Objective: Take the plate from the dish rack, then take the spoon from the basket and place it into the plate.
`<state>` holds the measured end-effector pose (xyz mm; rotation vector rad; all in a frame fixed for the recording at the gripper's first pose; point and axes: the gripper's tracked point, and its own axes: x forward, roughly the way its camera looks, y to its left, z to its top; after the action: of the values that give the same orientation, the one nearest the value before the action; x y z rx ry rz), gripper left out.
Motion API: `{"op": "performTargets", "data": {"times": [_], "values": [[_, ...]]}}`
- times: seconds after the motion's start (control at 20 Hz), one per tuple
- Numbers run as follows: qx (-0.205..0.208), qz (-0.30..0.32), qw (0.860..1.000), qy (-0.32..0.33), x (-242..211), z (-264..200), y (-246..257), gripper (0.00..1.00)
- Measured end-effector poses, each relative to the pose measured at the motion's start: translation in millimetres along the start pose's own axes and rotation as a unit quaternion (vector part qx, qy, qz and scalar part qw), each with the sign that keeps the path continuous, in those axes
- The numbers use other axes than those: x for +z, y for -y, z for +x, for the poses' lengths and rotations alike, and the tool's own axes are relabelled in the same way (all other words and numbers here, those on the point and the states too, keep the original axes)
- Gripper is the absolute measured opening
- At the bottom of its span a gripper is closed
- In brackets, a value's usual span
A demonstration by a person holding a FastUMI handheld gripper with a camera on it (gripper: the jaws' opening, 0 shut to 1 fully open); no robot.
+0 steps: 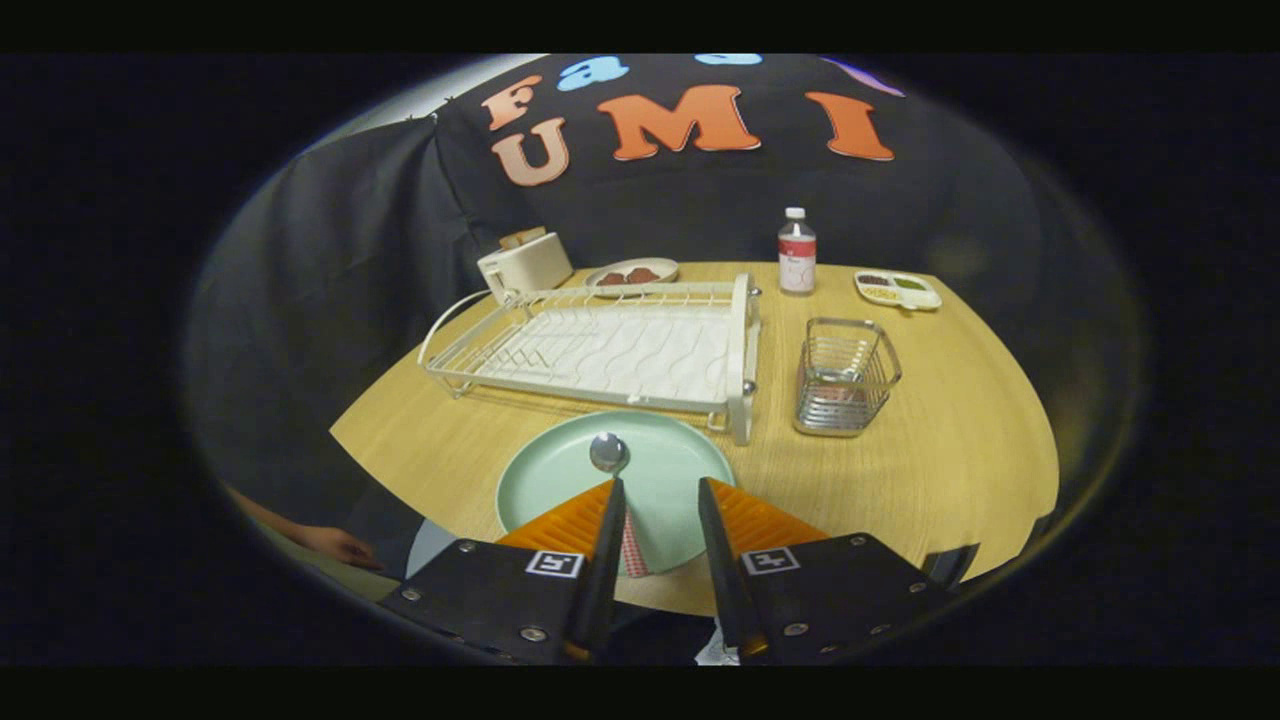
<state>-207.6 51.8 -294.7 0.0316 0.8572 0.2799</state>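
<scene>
gripper (pixel 660 495): jaws apart, nothing clamped; open gap over the near half of the plate.
spoon: small metal spoon with a round shiny bowl (pixel 608 452) and a red-and-white checked handle, lying in the plate; bowl just ahead of the left fingertip, handle running back along the inner side of the left finger, contact with it cannot be told.
spoon handling: judged light, stiff, smooth metal bowl likely slippery; the handle is the place to pinch, across its narrow width, mid-length.
plate: pale green round flat plate (pixel 690 470), on the wooden table (pixel 960 460), under and just ahead of the fingertips, out of the rack; judged light, rigid, may slide if nudged; grip at the rim only.
task progress: looks about done, spoon already in plate.
pose: gripper held low, pitched down toward the plate, roughly level side to side.
hand: a person's hand (pixel 335 543) low beside the left finger, off the table edge.
dish rack: white wire dish rack with drain tray (pixel 610 345), beyond the plate, nothing in it.
basket: clear wire-ribbed square basket (pixel 845 375), beyond the right finger, beside the rack.
far: white toaster (pixel 525 262), white-capped bottle (pixel 797 250).
</scene>
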Motion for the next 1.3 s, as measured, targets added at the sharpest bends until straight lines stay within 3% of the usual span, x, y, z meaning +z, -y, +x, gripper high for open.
{"op": "performTargets", "data": {"times": [0.3, 0.6, 0.85, 1.3], "values": [[-0.023, -0.013, 0.993, 0.113, 104, -35, 9, 0.75], [-0.043, -0.025, 0.978, 0.203, 185, -78, 14, 0.91], [-0.062, -0.032, 0.963, 0.259, 231, -102, 19, 0.96], [-0.103, -0.039, 0.935, 0.338, 285, -139, 41, 0.96]]}}
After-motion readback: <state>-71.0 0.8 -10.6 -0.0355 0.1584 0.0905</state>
